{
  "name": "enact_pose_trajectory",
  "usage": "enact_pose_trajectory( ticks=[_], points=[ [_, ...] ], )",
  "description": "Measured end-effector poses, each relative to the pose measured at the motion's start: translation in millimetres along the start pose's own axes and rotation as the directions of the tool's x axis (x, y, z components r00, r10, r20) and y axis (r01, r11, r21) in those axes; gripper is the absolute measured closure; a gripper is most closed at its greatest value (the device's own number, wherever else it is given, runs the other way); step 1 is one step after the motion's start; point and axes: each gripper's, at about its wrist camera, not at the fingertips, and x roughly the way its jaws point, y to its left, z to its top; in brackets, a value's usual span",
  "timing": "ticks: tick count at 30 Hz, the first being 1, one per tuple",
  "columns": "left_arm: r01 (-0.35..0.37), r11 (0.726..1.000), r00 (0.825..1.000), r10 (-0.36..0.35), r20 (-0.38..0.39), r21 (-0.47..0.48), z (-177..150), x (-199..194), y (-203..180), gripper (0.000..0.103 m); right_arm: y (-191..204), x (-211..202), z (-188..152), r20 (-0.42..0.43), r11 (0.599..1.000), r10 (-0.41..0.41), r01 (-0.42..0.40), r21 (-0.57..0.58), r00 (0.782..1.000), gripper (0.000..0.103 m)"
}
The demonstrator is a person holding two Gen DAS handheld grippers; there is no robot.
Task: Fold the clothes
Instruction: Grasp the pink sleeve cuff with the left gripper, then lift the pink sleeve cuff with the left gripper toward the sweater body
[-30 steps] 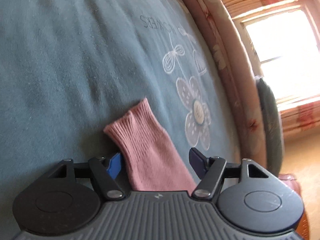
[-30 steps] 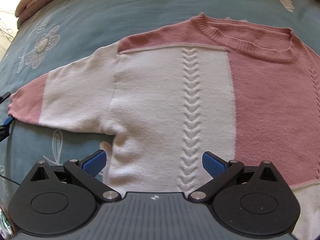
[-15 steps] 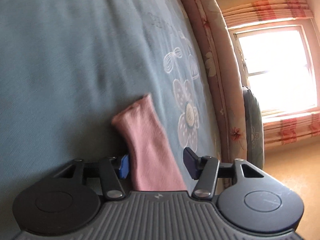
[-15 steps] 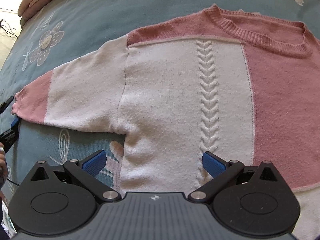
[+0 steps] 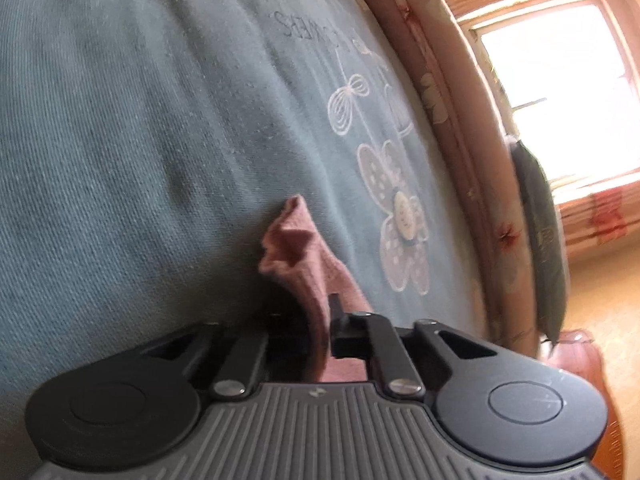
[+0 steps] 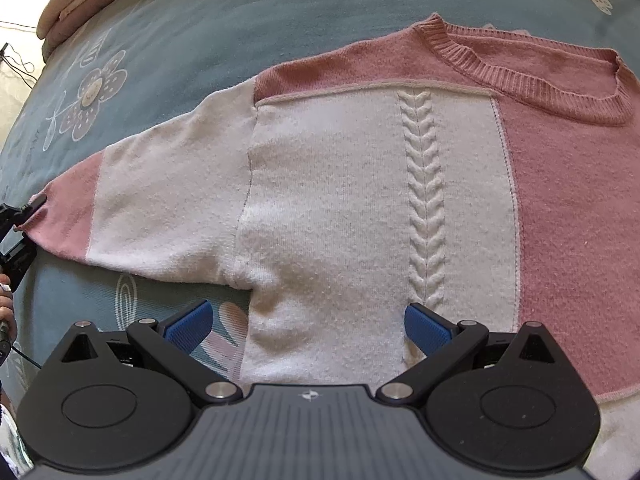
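A pink and white knit sweater (image 6: 340, 200) lies flat, front up, on the blue bedspread (image 6: 200, 20), with one sleeve stretched out to the left. My left gripper (image 5: 320, 316) is closing on the pink sleeve cuff (image 5: 296, 248). Its pads press the knit, which bunches up in front of them. In the right wrist view that cuff (image 6: 64, 216) meets the left gripper (image 6: 24, 216) at the frame's left edge. My right gripper (image 6: 306, 324) hangs open above the white lower body panel near the armpit, with nothing pinched.
White flower prints (image 5: 400, 220) dot the bedspread. A rolled floral quilt (image 5: 460, 140) runs along the bed's far edge, with a bright window (image 5: 560, 100) and wooden floor (image 5: 592, 288) beyond. A person's hand (image 6: 6, 312) and a thin cable show at the left edge.
The left gripper's jaws came together on the pink cuff, which went from lying flat to standing bunched between them. The right gripper stayed open and drifted slightly left over the sweater.
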Motion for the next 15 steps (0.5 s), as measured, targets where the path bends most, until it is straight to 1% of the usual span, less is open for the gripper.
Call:
enact_pose_trajectory(
  ticks=[2,3,5,7,10,13,14,15],
  points=[
    [-0.037,0.998,0.999,0.037,-0.001,0.049,0.2,-0.8,-8.1,0.094,1.6,0.6,-1.0,0.003,1.0,-0.005,0.005,-0.011,1.0,0.0],
    [-0.065,0.994,0.998,0.065,-0.002,0.092,-0.2,-1.4,-15.2,0.095,2.7,0.5,-1.5,0.004,1.0,-0.007,0.007,-0.019,1.0,0.0],
    [-0.124,0.975,0.992,0.126,0.001,0.183,-1.6,-1.6,-30.2,0.095,3.5,-0.7,-2.5,0.011,1.0,-0.007,0.007,-0.023,1.0,0.0],
    [-0.178,0.948,0.983,0.183,0.007,0.264,-3.0,-1.3,-44.7,0.096,2.4,-3.3,-3.4,0.022,1.0,-0.001,0.002,-0.014,1.0,0.0],
    [-0.244,0.893,0.968,0.248,0.038,0.379,-9.0,-8.3,-64.2,0.098,-0.9,-7.7,-5.3,0.041,1.0,0.014,-0.013,-0.004,0.999,0.0],
    [-0.275,0.835,0.959,0.271,0.08,0.476,-21.4,-18.3,-87.2,0.098,-5.0,-11.3,-8.7,0.06,1.0,0.027,-0.026,-0.011,0.998,0.0],
    [-0.285,0.824,0.957,0.277,0.091,0.49,-25.1,-20.3,-94.9,0.098,-7.3,-13.9,-10.3,0.068,1.0,0.029,-0.028,-0.011,0.997,0.0],
    [-0.288,0.819,0.956,0.276,0.1,0.496,-28.8,-21.9,-102.1,0.098,-10.5,-17.8,-12.2,0.076,0.999,0.031,-0.031,-0.009,0.997,0.0]
  ],
)
